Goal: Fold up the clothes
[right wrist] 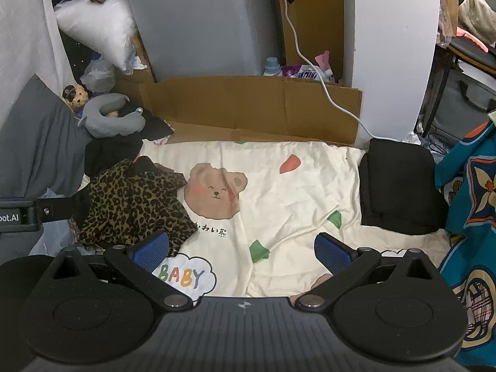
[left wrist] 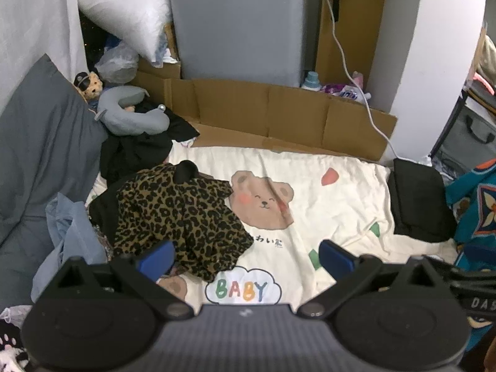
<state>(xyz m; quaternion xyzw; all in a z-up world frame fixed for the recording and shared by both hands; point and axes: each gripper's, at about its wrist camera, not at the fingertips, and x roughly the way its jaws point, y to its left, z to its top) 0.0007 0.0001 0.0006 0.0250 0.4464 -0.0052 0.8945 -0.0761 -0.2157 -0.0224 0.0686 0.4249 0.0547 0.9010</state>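
A cream bear-print sheet covered the bed, with flattened cardboard at its far edge and a grey appliance beyond. At the far left sat one grey neck pillow and one small teddy. One crumpled leopard-print garment lay on the left of the sheet; one folded black garment rested on the right. The left gripper hung released just beside the leopard-print garment; the right gripper was spread wide, grasping nothing
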